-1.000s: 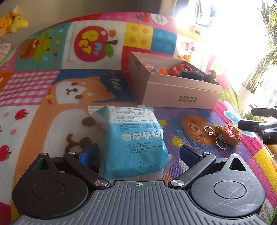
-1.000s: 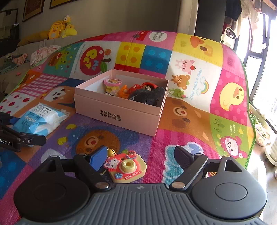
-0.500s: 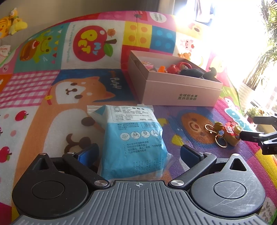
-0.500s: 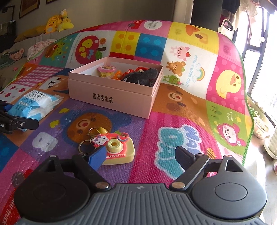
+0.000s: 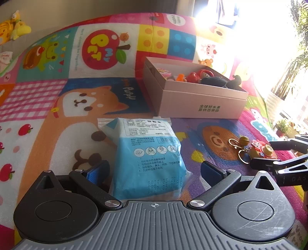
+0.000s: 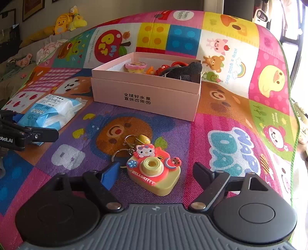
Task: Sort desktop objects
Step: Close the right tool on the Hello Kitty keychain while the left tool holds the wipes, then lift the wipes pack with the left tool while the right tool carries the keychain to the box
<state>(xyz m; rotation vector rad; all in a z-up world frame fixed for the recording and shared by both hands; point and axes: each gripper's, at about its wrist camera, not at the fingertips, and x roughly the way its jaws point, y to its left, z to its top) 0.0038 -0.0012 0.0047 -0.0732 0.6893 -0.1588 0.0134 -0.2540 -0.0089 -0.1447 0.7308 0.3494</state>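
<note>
On the sunlit cartoon play mat (image 6: 221, 107), a pink box (image 6: 146, 92).

A home living room: cartoon play mat (image 6: 221, 107), plush toys (image 6: 67, 19) on a sofa (image 6: 23, 57), framed pictures (image 6: 31, 8).

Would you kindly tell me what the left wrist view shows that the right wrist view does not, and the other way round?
Only the left wrist view: the printed back of the blue wipes pack lying between the left gripper fingers, pads clear of it, and potted plants by the window.

Only the right wrist view: the Hello Kitty face of the camera keychain between the right gripper's closing jaws, not yet touched, and framed pictures on the wall.

Both: the pink box of toys, the play mat and the yellow plush toys.
</note>
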